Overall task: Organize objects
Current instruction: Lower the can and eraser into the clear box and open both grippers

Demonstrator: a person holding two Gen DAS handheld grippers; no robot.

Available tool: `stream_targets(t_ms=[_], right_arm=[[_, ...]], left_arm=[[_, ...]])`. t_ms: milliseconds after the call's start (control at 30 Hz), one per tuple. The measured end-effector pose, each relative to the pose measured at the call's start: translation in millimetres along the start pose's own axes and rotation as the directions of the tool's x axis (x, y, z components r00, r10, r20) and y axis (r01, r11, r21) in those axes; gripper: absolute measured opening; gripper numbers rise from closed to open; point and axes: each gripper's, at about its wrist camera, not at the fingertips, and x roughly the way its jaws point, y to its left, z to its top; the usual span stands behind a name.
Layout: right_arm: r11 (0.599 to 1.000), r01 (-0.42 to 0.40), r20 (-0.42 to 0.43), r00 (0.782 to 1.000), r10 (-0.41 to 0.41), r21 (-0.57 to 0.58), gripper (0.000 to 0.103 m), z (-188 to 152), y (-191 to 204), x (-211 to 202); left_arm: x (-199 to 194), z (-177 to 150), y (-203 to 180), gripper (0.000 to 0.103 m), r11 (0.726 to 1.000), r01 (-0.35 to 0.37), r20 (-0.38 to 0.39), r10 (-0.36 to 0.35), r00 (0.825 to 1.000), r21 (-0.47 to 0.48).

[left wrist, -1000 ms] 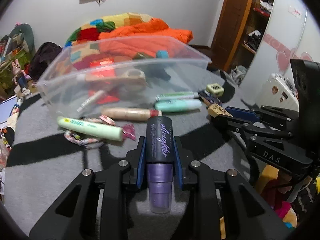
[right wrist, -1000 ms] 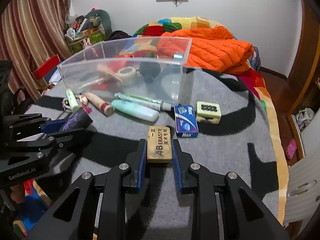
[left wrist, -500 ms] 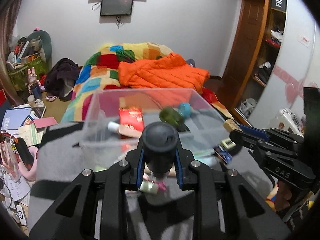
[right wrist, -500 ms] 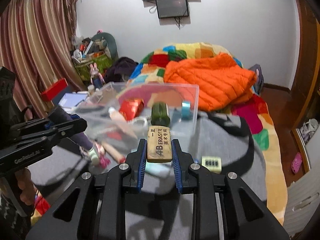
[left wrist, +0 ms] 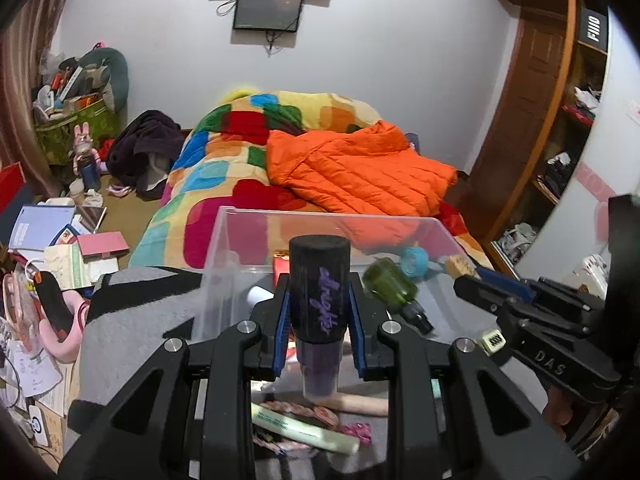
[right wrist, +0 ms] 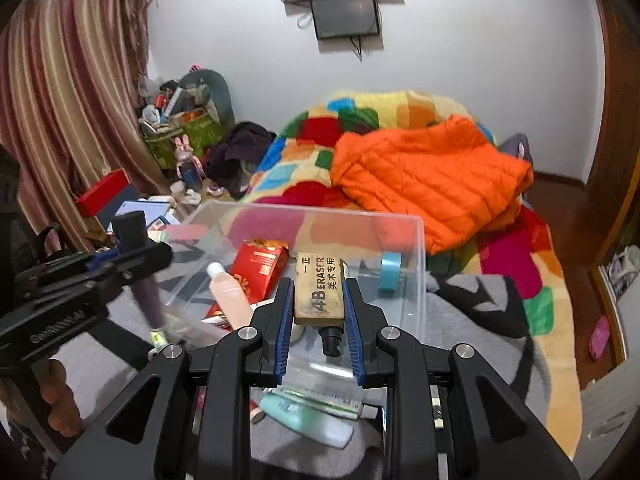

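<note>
My left gripper (left wrist: 319, 332) has its jaws clamped on a purple bottle (left wrist: 319, 300) with a black cap, held at centre frame in front of the clear bin (left wrist: 224, 248). My right gripper (right wrist: 319, 312) pinches a tan 4B eraser (right wrist: 320, 288), at centre frame over the bin's near side. Inside the bin I see a red box (right wrist: 260, 266), a peach tube (right wrist: 230, 296), a blue tape roll (right wrist: 389, 276) and a green bottle (left wrist: 390, 288). Behind it, at upper right, an orange jacket (right wrist: 432, 176) lies on the bed (right wrist: 312, 128).
</note>
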Motion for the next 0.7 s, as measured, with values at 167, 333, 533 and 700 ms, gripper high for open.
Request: stream_targets(t_ms=[167, 333, 533, 700], right_arm=[[1.000, 0.007, -0.050, 0.999, -0.006, 0.012, 0.022, -0.7, -1.2, 20.3], [1.000, 0.014, -0.079, 0.997, -0.014, 0.006, 0.022, -2.7, 1.1, 34.0], [1.000, 0.016, -0.094, 0.995, -0.016, -0.002, 0.022, -6.1, 6.4, 43.5], [0.999, 0.031, -0.090, 0.995, -0.034, -0.035, 0.023, -5.7, 8.9, 36.8]], left_arm=[[21.0, 1.0, 15.2, 0.025, 0.999, 0.015, -0.054, -0.017, 0.998, -0.049], [33.7, -4.5, 22.4, 0.025, 0.997, 0.025, -0.083, -0.031, 0.996, -0.072], [34.4, -11.1, 16.8, 0.025, 0.999, 0.016, -0.087, -0.019, 0.996, -0.035], [24.9, -9.9, 12.6, 0.026, 0.999, 0.032, -0.075, -0.033, 0.997, -0.015]])
